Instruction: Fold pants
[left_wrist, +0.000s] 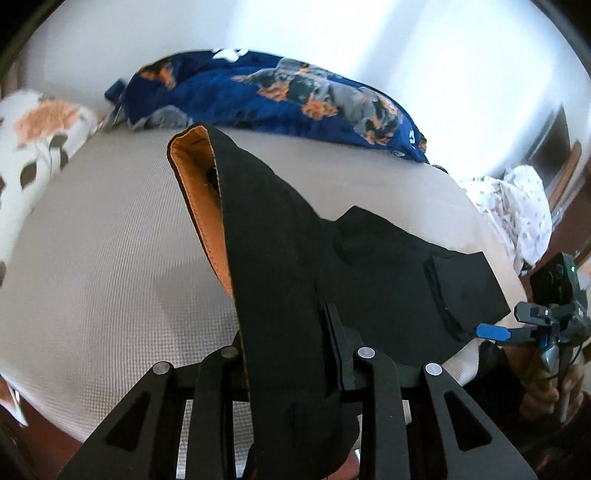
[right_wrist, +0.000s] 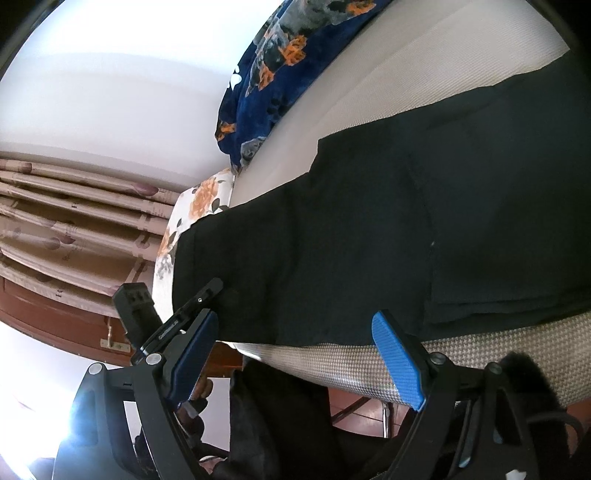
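Black pants (left_wrist: 277, 240) lie across a beige bed (left_wrist: 92, 240). One end of them is lifted, showing an orange lining (left_wrist: 195, 192). My left gripper (left_wrist: 291, 343) is shut on this raised fabric, which hangs down between its black fingers. In the right wrist view the pants (right_wrist: 369, 229) spread flat to the bed's near edge, and the left gripper (right_wrist: 212, 288) clamps their left corner. My right gripper (right_wrist: 295, 350) stands open just off the bed edge, its blue pads (right_wrist: 397, 358) wide apart and holding nothing. In the left wrist view, the right gripper (left_wrist: 498, 330) sits beside the pants' far end.
A navy flowered blanket (left_wrist: 280, 96) lies bunched along the far side of the bed. A white flowered pillow (left_wrist: 37, 140) sits at one end, and a white dotted cloth (left_wrist: 517, 210) hangs off the other. Beige curtains (right_wrist: 74, 206) hang beyond the pillow.
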